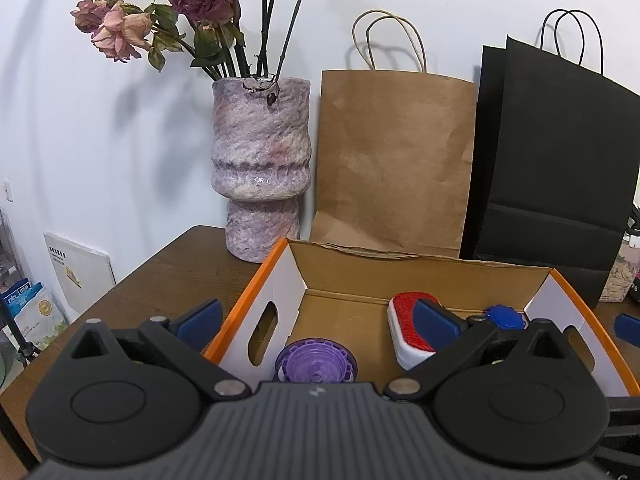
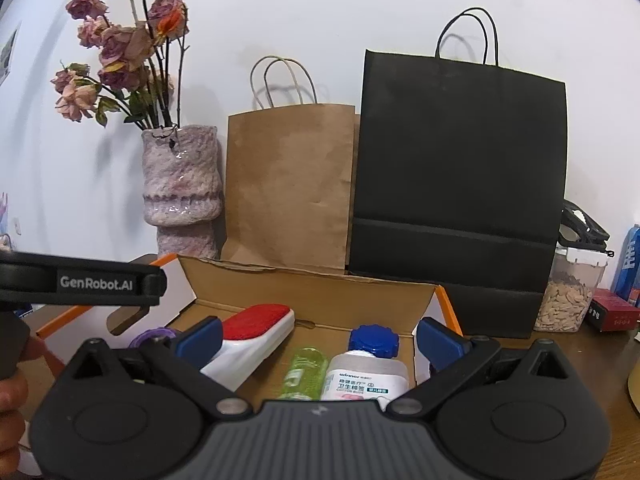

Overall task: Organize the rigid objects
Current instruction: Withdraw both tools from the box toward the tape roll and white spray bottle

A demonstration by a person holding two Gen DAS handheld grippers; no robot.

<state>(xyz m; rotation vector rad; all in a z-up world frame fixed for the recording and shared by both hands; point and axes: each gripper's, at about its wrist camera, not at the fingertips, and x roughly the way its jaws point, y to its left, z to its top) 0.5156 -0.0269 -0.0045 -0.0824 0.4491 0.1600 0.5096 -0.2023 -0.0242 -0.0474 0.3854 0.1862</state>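
The cardboard box [image 2: 312,292] holds four things: one red-and-white brush [image 2: 256,332], one purple disc [image 1: 315,362], one green bottle [image 2: 302,372] and one blue-capped bottle [image 2: 370,364], whose cap points to the box's back wall. Both the left gripper [image 1: 316,316] and right gripper [image 2: 318,338] stand wide and empty.

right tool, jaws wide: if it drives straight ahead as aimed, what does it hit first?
Probably the white bottle with the blue cap in the cardboard box, centred between the right tool fingers, green bottle beside it. Depth unclear.

Cardboard box [image 1: 340,280] matt; vase [image 1: 260,160] glossy, rough-textured; table [image 1: 168,276] wood-grain; paper bags [image 1: 394,160] matt.
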